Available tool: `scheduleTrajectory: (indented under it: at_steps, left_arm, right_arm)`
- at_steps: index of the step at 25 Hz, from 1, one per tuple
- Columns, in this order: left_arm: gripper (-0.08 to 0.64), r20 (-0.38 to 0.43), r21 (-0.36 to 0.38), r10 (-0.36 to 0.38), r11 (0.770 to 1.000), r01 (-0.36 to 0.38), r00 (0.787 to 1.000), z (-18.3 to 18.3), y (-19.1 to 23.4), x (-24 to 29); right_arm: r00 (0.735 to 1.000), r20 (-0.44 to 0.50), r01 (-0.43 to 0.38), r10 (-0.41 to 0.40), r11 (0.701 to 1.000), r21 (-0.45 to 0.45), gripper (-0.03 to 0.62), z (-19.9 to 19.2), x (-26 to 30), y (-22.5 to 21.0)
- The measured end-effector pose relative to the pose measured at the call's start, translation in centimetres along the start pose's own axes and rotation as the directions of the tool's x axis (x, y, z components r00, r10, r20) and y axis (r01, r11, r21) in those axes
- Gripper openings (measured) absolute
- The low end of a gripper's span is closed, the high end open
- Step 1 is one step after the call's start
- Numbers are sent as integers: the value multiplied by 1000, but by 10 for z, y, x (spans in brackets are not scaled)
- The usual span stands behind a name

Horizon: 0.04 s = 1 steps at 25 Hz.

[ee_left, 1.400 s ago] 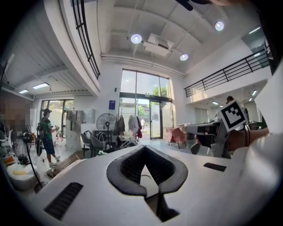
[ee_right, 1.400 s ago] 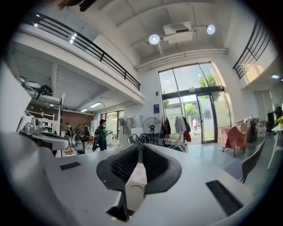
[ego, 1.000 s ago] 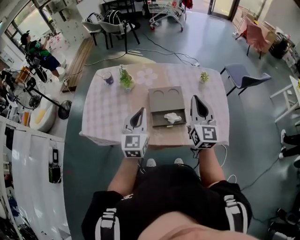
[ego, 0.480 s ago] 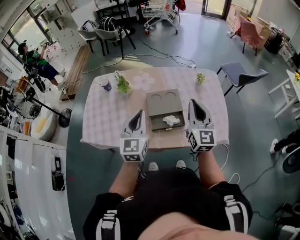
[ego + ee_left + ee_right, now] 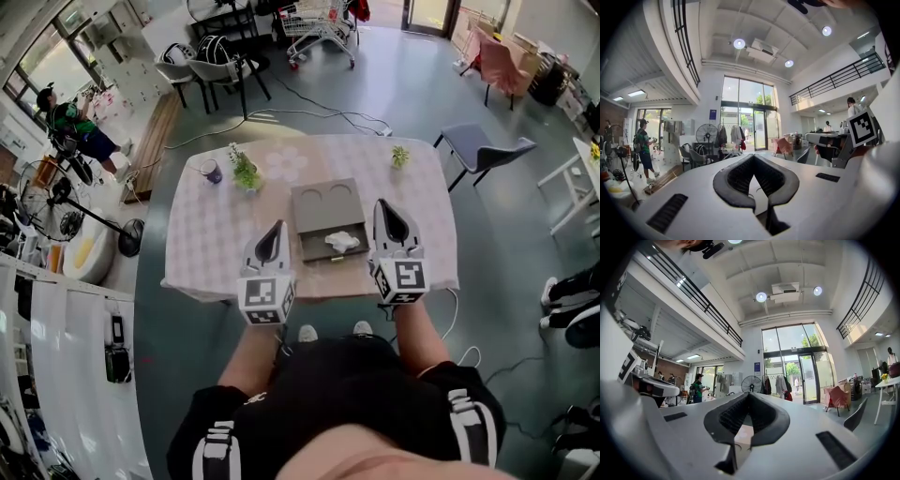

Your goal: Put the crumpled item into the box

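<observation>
A flat grey-brown box [image 5: 306, 221] lies on the checked table [image 5: 211, 234], with two round holes at its far end. A crumpled white item [image 5: 343, 241] rests in the box's near compartment. My left gripper [image 5: 278, 226] hovers at the box's left side, shut and empty. My right gripper [image 5: 382, 204] hovers at the box's right side, also shut with nothing in it. In the left gripper view the left gripper's [image 5: 753, 156] dark pads meet at the tip, tilted up toward the hall. In the right gripper view the right gripper [image 5: 749, 394] is likewise closed at the tip.
A mug [image 5: 213, 170] and a potted plant [image 5: 247, 170] stand at the table's far left, a smaller plant [image 5: 400, 157] at the far right. A grey chair [image 5: 480, 150] is beyond the right edge. A fan on a stand [image 5: 67, 192] is on the floor to the left.
The head view has shifted slightly. Both grippers keep their places on either side of the box and stay shut. The crumpled item has not moved.
</observation>
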<state>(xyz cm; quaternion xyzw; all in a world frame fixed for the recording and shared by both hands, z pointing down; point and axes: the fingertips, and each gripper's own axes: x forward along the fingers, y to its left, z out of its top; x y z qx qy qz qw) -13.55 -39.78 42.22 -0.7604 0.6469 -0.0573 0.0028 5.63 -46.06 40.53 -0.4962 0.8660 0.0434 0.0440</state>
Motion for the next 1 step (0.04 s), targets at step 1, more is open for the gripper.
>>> scheduleTrajectory:
  at_steps: [1]
  left_arm:
    - [-9, 1, 0, 1, 1000, -1, 1000, 1, -1, 1]
  right_arm:
    - [1000, 3, -2, 2, 1000, -1, 2, 0, 0, -1]
